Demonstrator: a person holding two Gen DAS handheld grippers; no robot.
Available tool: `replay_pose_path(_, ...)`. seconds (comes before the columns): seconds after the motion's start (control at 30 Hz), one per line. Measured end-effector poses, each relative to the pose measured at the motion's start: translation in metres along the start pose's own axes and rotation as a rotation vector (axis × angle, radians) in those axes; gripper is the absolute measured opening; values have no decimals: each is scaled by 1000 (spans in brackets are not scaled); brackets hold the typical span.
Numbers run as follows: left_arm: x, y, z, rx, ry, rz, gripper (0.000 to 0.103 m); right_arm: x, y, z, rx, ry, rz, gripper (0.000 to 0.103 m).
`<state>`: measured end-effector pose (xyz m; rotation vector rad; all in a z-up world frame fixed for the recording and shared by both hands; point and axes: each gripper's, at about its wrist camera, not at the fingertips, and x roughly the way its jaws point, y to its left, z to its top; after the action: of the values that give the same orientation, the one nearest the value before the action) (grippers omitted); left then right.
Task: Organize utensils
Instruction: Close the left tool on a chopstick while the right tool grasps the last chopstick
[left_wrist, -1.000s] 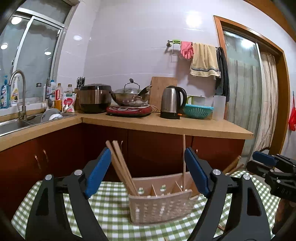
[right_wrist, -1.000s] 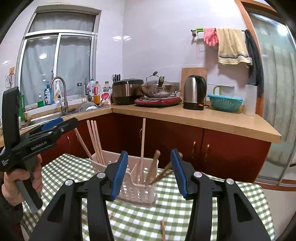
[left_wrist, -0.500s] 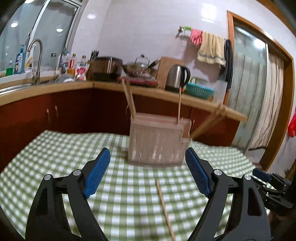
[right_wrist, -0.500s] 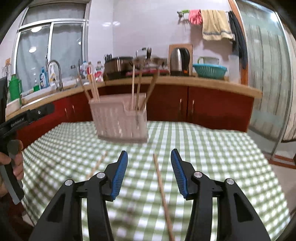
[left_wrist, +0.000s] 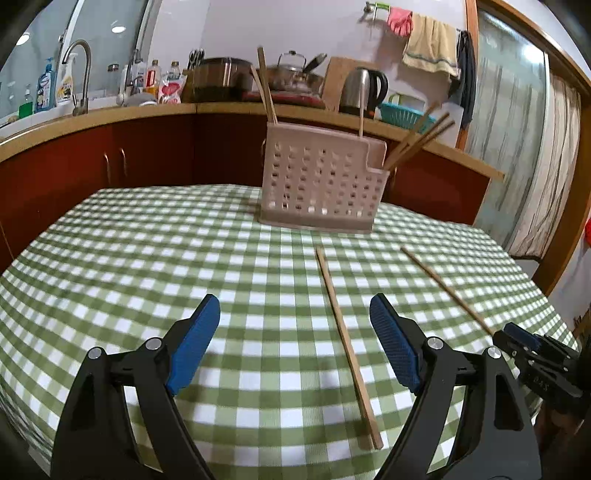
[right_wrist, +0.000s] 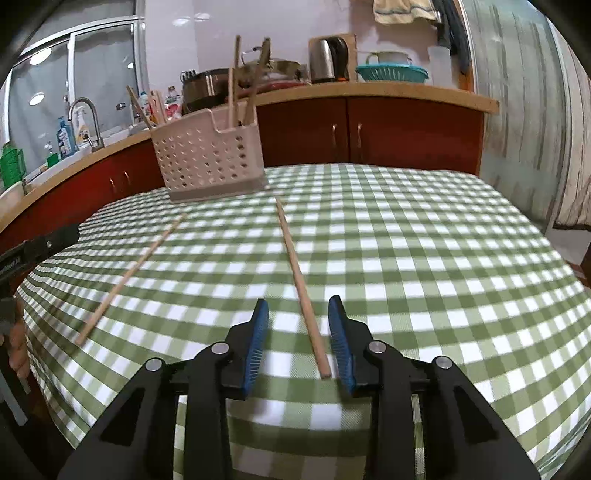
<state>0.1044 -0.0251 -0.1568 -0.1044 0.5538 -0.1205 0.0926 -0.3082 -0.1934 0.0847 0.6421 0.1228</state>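
Note:
Two wooden chopsticks lie loose on the green checked tablecloth (left_wrist: 147, 258). One chopstick (left_wrist: 345, 343) rests on the cloth between the wide-open fingers of my left gripper (left_wrist: 293, 343), nearer the right-hand finger and untouched. The other chopstick (right_wrist: 299, 280) has its near end between the blue pads of my right gripper (right_wrist: 298, 341). Those jaws are closing, and a gap still shows on each side of the stick. A pink perforated utensil holder (left_wrist: 317, 181) stands upright at the far side of the table with several chopsticks in it. The left wrist view shows the right gripper (left_wrist: 511, 338) at the second chopstick (left_wrist: 443, 288).
The table's far edge lies just behind the holder (right_wrist: 210, 158), with red-brown cabinets (left_wrist: 147, 155) and a wooden counter beyond. A kettle (left_wrist: 364, 92), pots, a sink tap (left_wrist: 79, 74) and bottles stand on the counter. The left gripper's tip (right_wrist: 37, 247) shows at the left edge of the right wrist view.
Both grippers have come down toward the tablecloth and tilted downward, so the holder now sits farther off. The right jaws have narrowed around a chopstick; the left jaws stay wide.

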Motion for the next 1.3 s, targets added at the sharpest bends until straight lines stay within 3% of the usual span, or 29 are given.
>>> replay_pose_path(0.27, 2, -8, -10, 14, 25, -3, 81, 2, 8, -7, -8, 13, 15, 8)
replay_pose_path(0.67, 3, -24, -27, 60, 61, -33, 79, -10, 34, -14, -1, -8, 53, 7)
replay_pose_path(0.77, 6, -26, -33, 68, 81, -37, 72, -10, 41, -15, -10, -3, 69, 7)
replay_pose_path(0.87, 10, -26, -40, 72, 112, -48, 58, -11, 44, -15, -14, -1, 73, 7)
replay_pose_path(0.93, 15, -26, -43, 79, 139, -64, 42, -11, 45, -15, -12, -1, 75, 7)
replay_pose_path(1.0, 13, -26, -45, 88, 135, -69, 36, -11, 46, -15, -13, -3, 74, 7)
replay_pose_path(1.13, 12, -25, -46, 94, 149, -100, 8, -15, 50, -14, -20, -12, 72, 7)
replay_pose_path(1.3, 5, -23, -44, 103, 133, -118, 6, -22, 52, -11, -25, -33, 72, 7)
